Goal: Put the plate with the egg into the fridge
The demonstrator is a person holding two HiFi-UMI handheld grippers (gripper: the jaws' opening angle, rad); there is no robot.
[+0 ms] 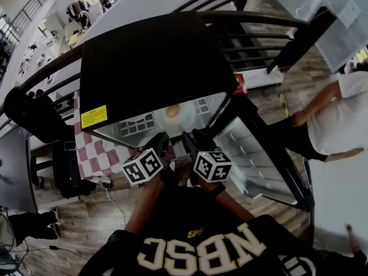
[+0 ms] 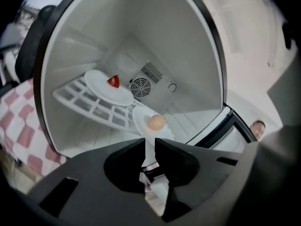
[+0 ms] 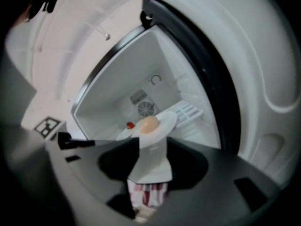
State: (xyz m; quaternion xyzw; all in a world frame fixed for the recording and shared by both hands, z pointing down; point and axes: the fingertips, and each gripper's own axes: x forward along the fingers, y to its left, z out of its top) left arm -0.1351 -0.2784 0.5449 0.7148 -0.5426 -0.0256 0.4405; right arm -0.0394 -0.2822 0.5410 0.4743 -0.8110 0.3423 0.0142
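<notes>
At the mouth of an open black fridge [image 1: 149, 62], a white plate [image 2: 138, 114] with a brown egg [image 2: 156, 122] on it is held out between two hand-held grippers. The fridge door [image 1: 253, 154] is swung open to the right. The plate sits just in front of a white wire shelf [image 2: 77, 98], near its front edge, with the egg close to the middle of the plate.

The left gripper [image 2: 149, 144] is pinched onto the near rim of the plate, with only a thin strip of white showing between its dark jaws. The right gripper [image 3: 151, 145] has its jaws spread wide. The plate's edge lies in the gap between them, and the jaws do not appear to squeeze it.

Deeper inside, a second plate [image 2: 101, 84] rests on the wire shelf and carries a small red item [image 2: 113, 81]. A round fan vent [image 2: 140, 87] is set in the back wall behind it.

Seen from the head camera, both grippers reach forward side by side from the person's dark sleeves. A red and white checked cloth [image 1: 98, 154] lies to the left of the fridge. Another person [image 1: 339, 114] in a white top stands at the right edge.
</notes>
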